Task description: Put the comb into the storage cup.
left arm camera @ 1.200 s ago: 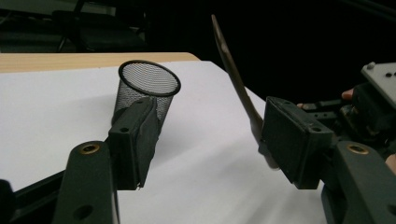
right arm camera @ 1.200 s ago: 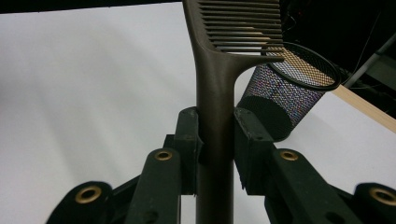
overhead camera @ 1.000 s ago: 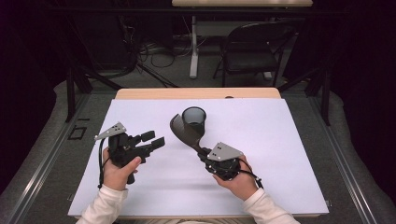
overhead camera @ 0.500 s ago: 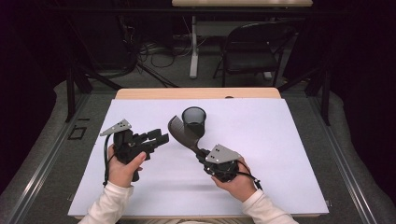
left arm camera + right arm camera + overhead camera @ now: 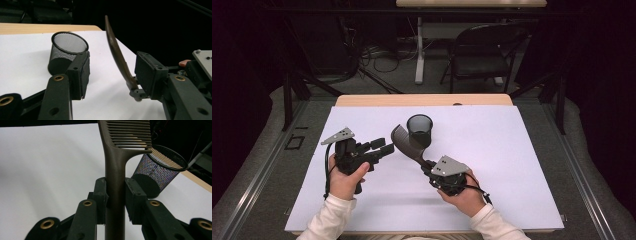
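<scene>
Tabletop [image 5: 522, 170], white sheet over it, carries the mesh pen cup [image 5: 420, 129], upright near the middle, mouth up. Right hand-held gripper [image 5: 428, 167] is clamped on the handle of a brown wide-tooth comb [image 5: 404, 141]; comb head sticks up and away, just beside the cup on its left, w/ the teeth end above the rim line but not over the mouth yet. Right gripper view has the pads tight on the handle [image 5: 115, 202], cup [image 5: 160, 170] off to one side. Left hand-held gripper [image 5: 387, 148] has its jaws apart w/ nothing between them; they've just been opening a bit. It points at the comb blade, near but apart; in left gripper view the comb [image 5: 117, 53] stands between its pads, untouched.

Risks, imo: grip is low on a long handle, so the comb could pivot if the left one nudges it. Cup is light, so a side knock from the comb head prob. tips it. Closing left pads off-centre on the thin curved blade could twist it out.
</scene>
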`<state>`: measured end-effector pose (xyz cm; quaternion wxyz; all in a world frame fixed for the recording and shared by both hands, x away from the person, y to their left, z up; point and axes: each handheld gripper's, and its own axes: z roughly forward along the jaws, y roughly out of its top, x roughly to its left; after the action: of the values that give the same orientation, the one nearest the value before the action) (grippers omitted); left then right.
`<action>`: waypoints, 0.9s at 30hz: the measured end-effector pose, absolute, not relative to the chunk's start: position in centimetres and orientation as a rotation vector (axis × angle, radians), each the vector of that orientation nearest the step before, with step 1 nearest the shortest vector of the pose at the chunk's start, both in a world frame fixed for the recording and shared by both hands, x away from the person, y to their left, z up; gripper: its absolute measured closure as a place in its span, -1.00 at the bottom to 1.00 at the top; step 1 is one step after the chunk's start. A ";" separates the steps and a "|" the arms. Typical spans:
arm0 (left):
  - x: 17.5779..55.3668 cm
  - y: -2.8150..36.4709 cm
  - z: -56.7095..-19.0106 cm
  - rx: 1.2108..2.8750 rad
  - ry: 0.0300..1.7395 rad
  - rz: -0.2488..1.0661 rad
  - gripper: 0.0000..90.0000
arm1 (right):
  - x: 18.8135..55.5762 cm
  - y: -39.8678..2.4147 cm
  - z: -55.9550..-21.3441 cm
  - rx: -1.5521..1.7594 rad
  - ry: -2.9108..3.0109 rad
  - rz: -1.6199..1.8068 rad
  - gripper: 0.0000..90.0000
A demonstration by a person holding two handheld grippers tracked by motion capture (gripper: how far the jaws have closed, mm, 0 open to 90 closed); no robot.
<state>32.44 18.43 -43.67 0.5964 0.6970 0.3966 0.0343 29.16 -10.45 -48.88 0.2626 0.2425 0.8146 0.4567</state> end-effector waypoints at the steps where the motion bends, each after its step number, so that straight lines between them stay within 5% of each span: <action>1: 32.4 18.4 -43.6 1.621 0.915 0.081 0.02 | 29.1 -10.4 -48.9 0.654 2.206 1.235 0.61; 27: 33.2 17.7 -43.7 1.604 0.957 0.062 0.39 | 28.8 -10.0 -49.2 0.632 2.204 1.245 0.61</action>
<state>33.21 17.72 -43.66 0.5945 0.6902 0.4117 0.0267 28.83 -10.03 -49.20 0.2630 0.2339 0.8150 0.4603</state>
